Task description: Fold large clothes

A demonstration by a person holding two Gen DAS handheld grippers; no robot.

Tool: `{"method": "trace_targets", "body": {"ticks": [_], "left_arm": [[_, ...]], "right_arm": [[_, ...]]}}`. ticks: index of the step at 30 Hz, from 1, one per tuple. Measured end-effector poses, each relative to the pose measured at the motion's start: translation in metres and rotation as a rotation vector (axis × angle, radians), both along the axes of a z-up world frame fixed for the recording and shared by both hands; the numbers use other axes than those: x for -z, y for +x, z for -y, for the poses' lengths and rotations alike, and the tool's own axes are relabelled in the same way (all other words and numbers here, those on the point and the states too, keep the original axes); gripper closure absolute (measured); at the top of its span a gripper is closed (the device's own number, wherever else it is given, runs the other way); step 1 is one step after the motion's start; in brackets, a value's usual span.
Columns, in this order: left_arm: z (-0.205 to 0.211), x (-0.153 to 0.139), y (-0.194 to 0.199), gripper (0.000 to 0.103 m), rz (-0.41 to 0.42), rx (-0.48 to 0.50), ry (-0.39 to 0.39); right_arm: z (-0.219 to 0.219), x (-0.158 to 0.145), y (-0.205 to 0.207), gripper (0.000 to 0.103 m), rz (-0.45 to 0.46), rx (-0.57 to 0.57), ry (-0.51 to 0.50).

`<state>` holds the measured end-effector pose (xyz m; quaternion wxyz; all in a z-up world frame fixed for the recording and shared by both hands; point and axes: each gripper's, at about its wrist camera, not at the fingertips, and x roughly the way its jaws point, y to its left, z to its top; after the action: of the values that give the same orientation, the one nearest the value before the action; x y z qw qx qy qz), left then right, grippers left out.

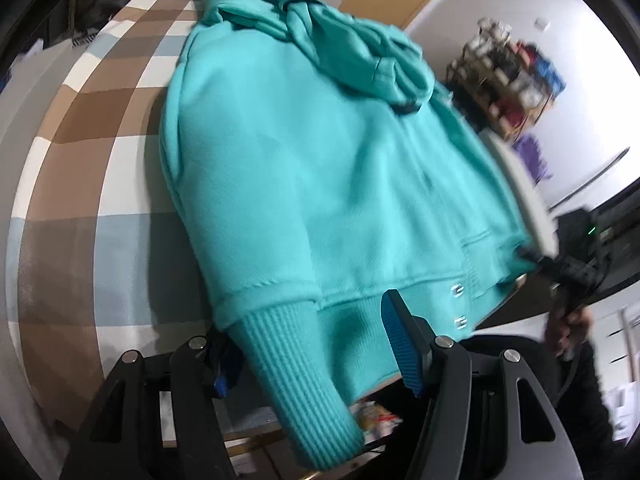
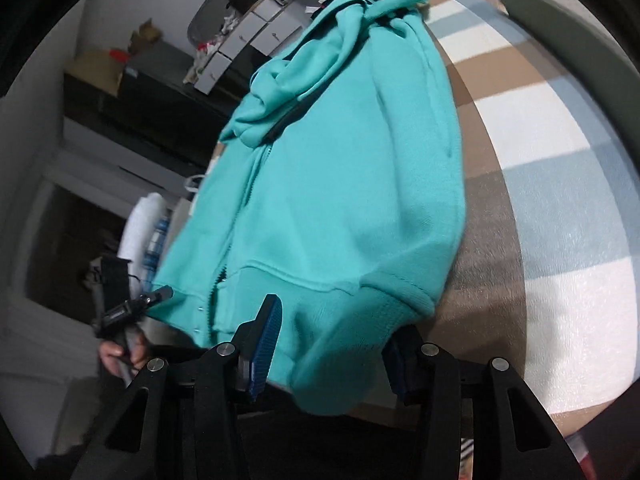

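Note:
A teal zip hoodie (image 1: 304, 168) lies on the checked table cover (image 1: 80, 208), its hood bunched at the far end and its ribbed hem toward me. In the left wrist view my left gripper (image 1: 308, 344) is open, with a ribbed cuff (image 1: 300, 384) and the hem lying between its blue pads (image 1: 396, 344). In the right wrist view the hoodie (image 2: 344, 184) fills the middle. My right gripper (image 2: 332, 344) is open, its jaws on either side of the hem corner, which hangs over the table edge. Each view shows the other gripper at the hoodie's far hem corner.
The table cover (image 2: 560, 216) has brown, white and pale blue squares. A shelf of small items (image 1: 508, 80) stands against the white wall. Boxes and dark cabinets (image 2: 168, 80) stand behind the table. A hand (image 2: 120, 354) holds the other gripper's handle.

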<state>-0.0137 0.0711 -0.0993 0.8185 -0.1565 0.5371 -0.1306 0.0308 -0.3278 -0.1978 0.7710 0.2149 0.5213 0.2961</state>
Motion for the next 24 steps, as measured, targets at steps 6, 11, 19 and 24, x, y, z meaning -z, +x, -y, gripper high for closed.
{"method": "trace_targets", "body": {"ticks": [6, 11, 19, 24], "left_arm": [[-0.01, 0.001, 0.0, 0.039, -0.015, 0.008, -0.102], [-0.03, -0.015, -0.005, 0.075, 0.044, -0.02, -0.217], [-0.028, -0.002, 0.004, 0.069, -0.027, -0.05, -0.26], [-0.029, 0.005, 0.005, 0.049, -0.061, -0.069, -0.281]], "right_arm": [[-0.008, -0.006, 0.001, 0.051, 0.0, -0.005, -0.061], [0.002, -0.014, -0.008, 0.091, 0.031, 0.02, -0.071], [0.009, -0.016, -0.004, 0.088, 0.009, 0.051, 0.006], [0.006, -0.008, 0.005, 0.08, -0.05, 0.073, 0.011]]}}
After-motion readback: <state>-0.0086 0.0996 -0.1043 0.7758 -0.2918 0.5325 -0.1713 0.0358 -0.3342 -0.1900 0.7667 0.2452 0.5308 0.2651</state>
